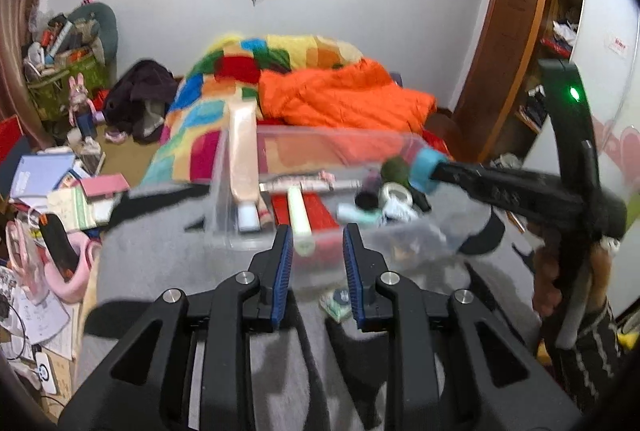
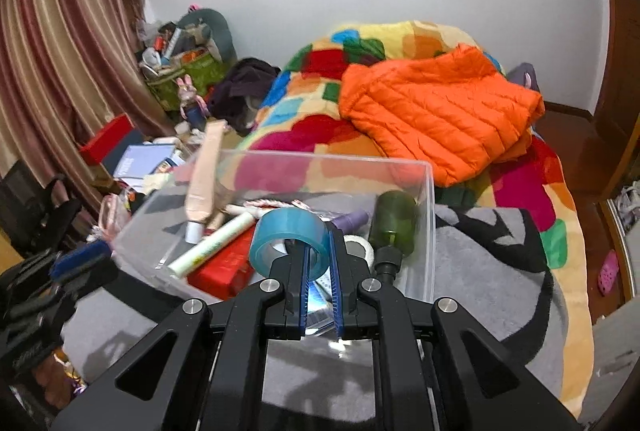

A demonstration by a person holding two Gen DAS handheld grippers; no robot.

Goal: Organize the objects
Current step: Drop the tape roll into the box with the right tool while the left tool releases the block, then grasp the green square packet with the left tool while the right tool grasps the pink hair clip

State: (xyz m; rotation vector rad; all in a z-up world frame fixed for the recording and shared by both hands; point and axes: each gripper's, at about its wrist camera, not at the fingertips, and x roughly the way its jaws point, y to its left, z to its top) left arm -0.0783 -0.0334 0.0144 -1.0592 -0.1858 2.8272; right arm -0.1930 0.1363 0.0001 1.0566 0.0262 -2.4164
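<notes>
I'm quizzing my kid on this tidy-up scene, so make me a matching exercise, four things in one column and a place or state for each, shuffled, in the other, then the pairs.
Things:
1. blue tape roll
2. orange jacket
3. green bottle
4. left gripper

Places or states:
A. lying on the patchwork blanket
B. open, holding nothing
C. clamped in the right gripper above the clear bin
D. lying inside the bin near its right wall

Pairs: 1-C, 2-A, 3-D, 4-B
</notes>
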